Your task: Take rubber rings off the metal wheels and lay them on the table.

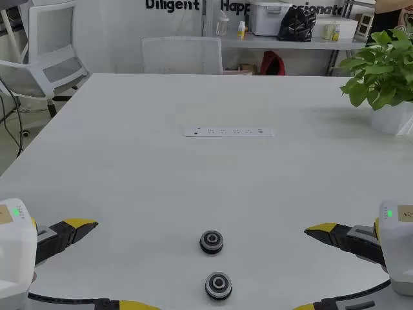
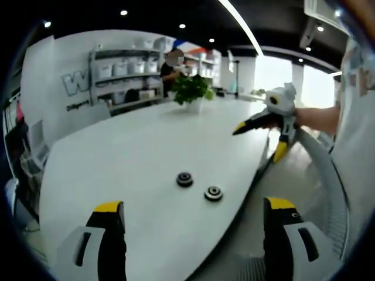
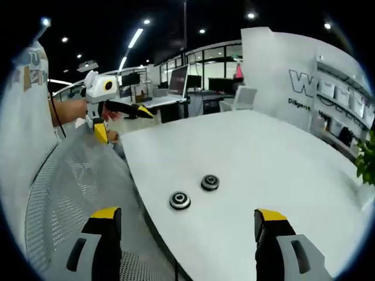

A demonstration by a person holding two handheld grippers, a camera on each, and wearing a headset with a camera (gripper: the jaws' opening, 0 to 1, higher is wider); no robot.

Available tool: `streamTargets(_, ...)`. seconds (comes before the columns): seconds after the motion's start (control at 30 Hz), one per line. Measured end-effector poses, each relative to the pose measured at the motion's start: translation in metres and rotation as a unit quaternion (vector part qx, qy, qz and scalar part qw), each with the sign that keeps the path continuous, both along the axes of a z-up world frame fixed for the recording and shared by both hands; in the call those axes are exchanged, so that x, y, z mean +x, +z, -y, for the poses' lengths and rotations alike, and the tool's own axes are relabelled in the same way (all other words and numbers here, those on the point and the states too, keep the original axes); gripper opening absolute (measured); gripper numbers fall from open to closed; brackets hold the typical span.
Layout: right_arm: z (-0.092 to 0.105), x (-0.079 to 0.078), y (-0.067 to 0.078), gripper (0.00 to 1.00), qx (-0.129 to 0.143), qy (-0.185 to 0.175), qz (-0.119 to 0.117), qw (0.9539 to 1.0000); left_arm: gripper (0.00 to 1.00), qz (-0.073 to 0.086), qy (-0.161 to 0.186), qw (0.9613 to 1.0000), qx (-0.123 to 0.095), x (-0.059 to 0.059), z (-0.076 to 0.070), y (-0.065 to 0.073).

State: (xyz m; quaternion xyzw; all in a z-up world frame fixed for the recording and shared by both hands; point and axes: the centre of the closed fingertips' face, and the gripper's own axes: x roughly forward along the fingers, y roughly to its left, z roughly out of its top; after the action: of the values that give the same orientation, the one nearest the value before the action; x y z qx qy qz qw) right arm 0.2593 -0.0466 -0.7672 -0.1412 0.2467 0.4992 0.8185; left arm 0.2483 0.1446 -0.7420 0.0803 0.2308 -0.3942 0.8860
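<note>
Two metal wheels are sitting on the white table (image 1: 193, 181) close to its near edge, one just behind the other and slightly apart: the farther wheel (image 1: 211, 241) and the nearer wheel (image 1: 219, 285). Each is lying flat and is wearing its dark rubber ring around a shiny hub. The left gripper (image 1: 115, 265) is hovering at the left of the head view, clear of the wheels, with its yellow-tipped jaws spread wide and gripping nothing. The right gripper (image 1: 308, 268) is mirroring it from the right side, jaws likewise spread wide and empty. Both are pointing inward toward the wheels lying between them, and neither is touching a wheel. In the left gripper view, a person's hand (image 2: 310, 119) is holding the right gripper off the table's edge. Farther back, a white power strip (image 1: 228, 132) is lying near the table's middle, and a potted plant (image 1: 384, 71) is standing at the far right. A white chair (image 1: 182, 57) is standing behind the far edge.
</note>
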Motion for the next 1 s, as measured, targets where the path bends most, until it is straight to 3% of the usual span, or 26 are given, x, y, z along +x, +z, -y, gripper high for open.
streamTargets(1.0,0.0018,-0.0006,0.0002,0.95,-0.007,0.009,-0.003,0.9999,1.00,0.002,-0.006,0.9999,0.010,0.0004,0.0015,0.0027)
